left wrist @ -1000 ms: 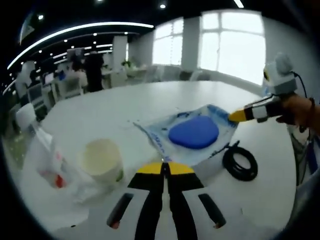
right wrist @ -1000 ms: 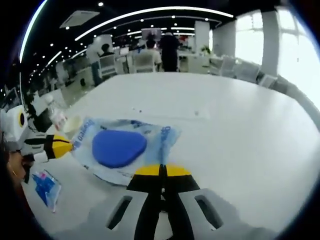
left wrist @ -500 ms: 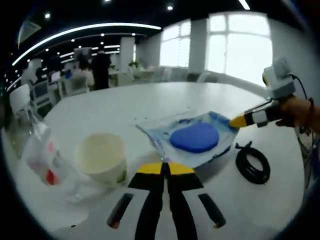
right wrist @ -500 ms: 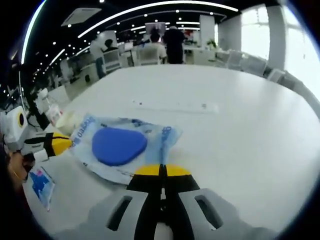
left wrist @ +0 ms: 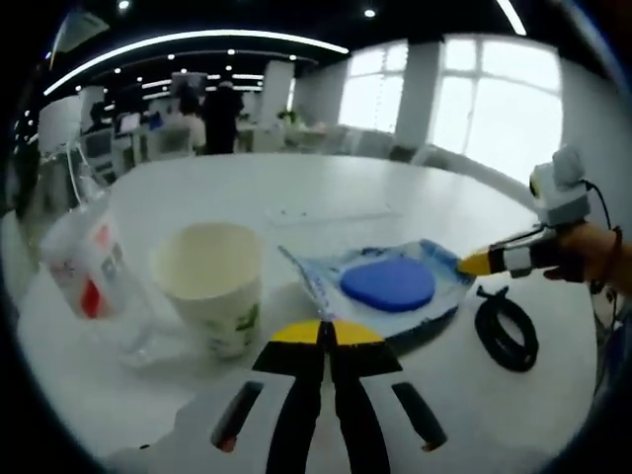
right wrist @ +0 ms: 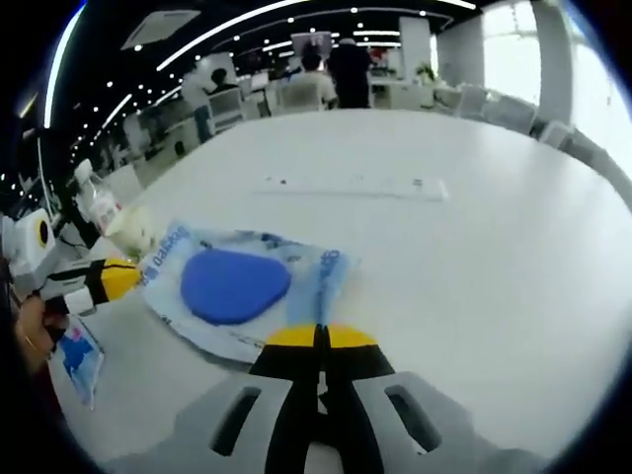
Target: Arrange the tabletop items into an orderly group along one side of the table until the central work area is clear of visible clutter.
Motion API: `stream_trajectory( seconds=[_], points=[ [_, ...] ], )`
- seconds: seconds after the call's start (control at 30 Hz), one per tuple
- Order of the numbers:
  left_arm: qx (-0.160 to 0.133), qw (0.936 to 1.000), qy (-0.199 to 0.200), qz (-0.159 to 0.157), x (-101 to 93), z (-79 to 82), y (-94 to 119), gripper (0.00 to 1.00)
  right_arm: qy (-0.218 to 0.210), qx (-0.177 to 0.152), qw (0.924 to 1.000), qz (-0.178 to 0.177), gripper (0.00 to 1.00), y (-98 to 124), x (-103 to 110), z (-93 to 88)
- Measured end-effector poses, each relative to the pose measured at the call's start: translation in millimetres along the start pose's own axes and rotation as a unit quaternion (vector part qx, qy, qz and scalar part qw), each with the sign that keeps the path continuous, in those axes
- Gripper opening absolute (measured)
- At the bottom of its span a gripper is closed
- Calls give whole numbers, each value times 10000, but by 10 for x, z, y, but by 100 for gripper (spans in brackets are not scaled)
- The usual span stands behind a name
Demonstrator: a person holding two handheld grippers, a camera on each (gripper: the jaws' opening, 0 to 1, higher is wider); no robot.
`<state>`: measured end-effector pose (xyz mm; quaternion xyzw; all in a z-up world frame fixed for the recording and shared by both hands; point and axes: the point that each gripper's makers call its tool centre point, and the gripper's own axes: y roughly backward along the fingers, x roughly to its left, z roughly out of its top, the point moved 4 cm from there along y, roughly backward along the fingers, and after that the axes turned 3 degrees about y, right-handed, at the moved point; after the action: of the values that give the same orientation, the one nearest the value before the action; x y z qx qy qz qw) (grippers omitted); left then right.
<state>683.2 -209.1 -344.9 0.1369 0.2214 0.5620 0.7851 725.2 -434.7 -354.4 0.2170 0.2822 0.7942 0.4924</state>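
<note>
1. You are working at a white table [left wrist: 296, 193], with the clear packet [left wrist: 380, 288] holding a blue pad as your landmark; it is lying flat near the table's middle, and both of your grippers are meeting it from opposite sides.
2. Your left gripper [left wrist: 323, 334] is showing its yellow tips pressed together right at the packet's near edge; whether film is caught between them, you cannot tell from here.
3. Your right gripper [right wrist: 318, 337] is likewise closed tip to tip at the packet's [right wrist: 237, 286] edge; seen in the left gripper view, its yellow tip [left wrist: 476, 262] is touching the packet's far corner; a pinch looks likely, but it is not certain.
4. The packet is probably going to handle light, limp and slippery; you are best taking it by the flat sealed border, not over the raised blue pad, and sliding it low.
5. Just beside the packet a cream paper cup [left wrist: 210, 284] is standing upright, light and easily tipped; beyond the cup a plastic bottle [left wrist: 91, 265] with a red label is leaning; on the packet's other side a black coiled cable [left wrist: 507, 328] is lying.
6. Blue print is running along the packet's border, too blurred to read with confidence; the cup's green marking and the bottle's label are unreadable.
</note>
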Motion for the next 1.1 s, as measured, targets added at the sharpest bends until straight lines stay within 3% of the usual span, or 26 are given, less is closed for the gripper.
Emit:
stream_trajectory(
  seconds=[0.27,0.57,0.77,0.87,0.93,1.1],
  points=[
    [185,9997,47,127,38,-168,-51,0,88,17,9999,-81,1,-32,-11,-41],
    [219,9996,27,197,40,-185,-67,0,392,35,9991,-162,1,-62,-8,-73],
    [218,9994,10,284,32,-189,-63,0,-45,41,9999,-153,2,-75,-30,-85],
    [201,9992,-129,308,21,-178,-58,1,-118,-76,9997,-181,7,-53,-33,-43],
    [206,9990,-228,319,8,-172,-49,2,-91,-324,9993,-188,12,-22,-26,35],
    [163,9986,-401,304,-26,-109,21,14,-104,-592,9981,-120,27,61,-11,162]
  ],
)
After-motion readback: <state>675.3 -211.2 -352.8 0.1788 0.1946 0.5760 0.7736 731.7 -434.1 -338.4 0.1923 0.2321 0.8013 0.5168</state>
